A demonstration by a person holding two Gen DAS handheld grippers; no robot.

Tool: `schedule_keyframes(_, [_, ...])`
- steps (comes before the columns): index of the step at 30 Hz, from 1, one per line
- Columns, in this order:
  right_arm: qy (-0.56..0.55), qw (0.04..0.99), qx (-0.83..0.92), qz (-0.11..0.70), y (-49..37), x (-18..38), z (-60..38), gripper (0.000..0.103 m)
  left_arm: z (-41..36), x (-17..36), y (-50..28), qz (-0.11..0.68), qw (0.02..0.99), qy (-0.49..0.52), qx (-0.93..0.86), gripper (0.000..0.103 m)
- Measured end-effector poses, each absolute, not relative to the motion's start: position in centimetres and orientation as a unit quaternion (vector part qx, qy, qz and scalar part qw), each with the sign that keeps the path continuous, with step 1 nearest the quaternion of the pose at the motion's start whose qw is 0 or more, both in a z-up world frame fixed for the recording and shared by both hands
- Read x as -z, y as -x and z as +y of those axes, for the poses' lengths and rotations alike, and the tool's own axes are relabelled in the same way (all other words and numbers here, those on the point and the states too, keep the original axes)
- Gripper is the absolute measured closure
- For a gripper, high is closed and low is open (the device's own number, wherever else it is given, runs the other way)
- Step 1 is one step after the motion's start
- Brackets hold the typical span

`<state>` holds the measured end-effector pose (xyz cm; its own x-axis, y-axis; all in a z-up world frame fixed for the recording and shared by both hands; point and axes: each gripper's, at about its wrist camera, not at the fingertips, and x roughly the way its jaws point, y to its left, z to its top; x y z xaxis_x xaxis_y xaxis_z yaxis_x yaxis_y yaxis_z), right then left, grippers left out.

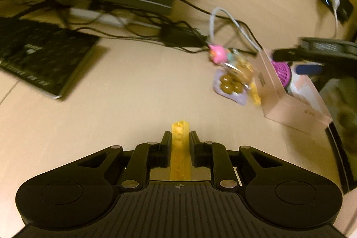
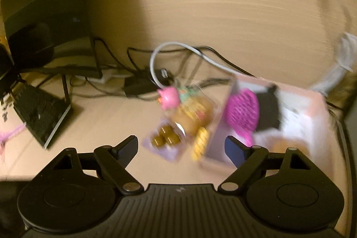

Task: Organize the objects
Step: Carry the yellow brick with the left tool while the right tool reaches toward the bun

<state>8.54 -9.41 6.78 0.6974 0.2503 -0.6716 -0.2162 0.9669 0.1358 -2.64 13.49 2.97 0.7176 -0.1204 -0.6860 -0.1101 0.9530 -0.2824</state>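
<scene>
While clamped on yellow brick [image 1: 180, 144], left hand-held gripper [image 1: 180, 137]; right hand-held gripper [image 2: 181, 145] apart, empty; brush [image 2: 242, 115] boxed, snacks [image 2: 178, 126] left on worktop [image 1: 133, 93].

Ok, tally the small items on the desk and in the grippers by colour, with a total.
Yellow: 2, the yellow brick held in the left gripper and the yellow piece beside the box
Pink: 2, the pink toy and the pink brush in the box
Brown: 1, the brown beads packet
Total: 5
</scene>
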Motion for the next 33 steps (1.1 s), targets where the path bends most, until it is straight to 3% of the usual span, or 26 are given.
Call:
schedule_keyframes(9, [0.088, 0.905, -0.051, 0.413, -20.0, -1.8, -2.9, 0.014, 16.8, -3.3, 5.4, 0.375, 0.908, 0.183, -0.044, 0.084])
schedule_keyframes(13, [0.104, 0.896, -0.035, 0.431, -20.8, 0.6, -2.5, 0.014, 17.8, -3.3, 6.2, 0.377, 0.904, 0.19, -0.062, 0.084])
schedule_keyframes(14, [0.122, 0.897, -0.032, 0.424, -20.4, 0.8, -2.2, 0.018, 17.9, -3.2, 6.3, 0.379, 0.903, 0.192, -0.064, 0.084])
schedule_keyframes(16, [0.154, 0.899, -0.026, 0.41, -19.7, 0.8, -1.6, 0.035, 18.0, -3.0, 6.1, 0.384, 0.9, 0.197, -0.064, 0.084])
schedule_keyframes(17, [0.168, 0.898, -0.028, 0.405, -19.3, 0.6, -1.5, 0.049, 17.8, -2.9, 6.0, 0.385, 0.899, 0.199, -0.062, 0.084])
schedule_keyframes(25, [0.177, 0.887, -0.112, 0.412, -13.7, 0.1, -2.0, 0.054, 14.4, -3.1, 4.4, 0.389, 0.903, 0.182, 0.001, 0.084])
schedule_keyframes(29, [0.18, 0.889, -0.14, 0.397, -11.1, -0.6, -2.1, 0.054, 13.2, -2.9, 4.1, 0.391, 0.903, 0.178, 0.015, 0.084])
schedule_keyframes(33, [0.163, 0.905, -0.107, 0.379, -11.5, -1.3, -2.6, 0.025, 13.2, -3.0, 4.4, 0.39, 0.903, 0.178, 0.015, 0.084])
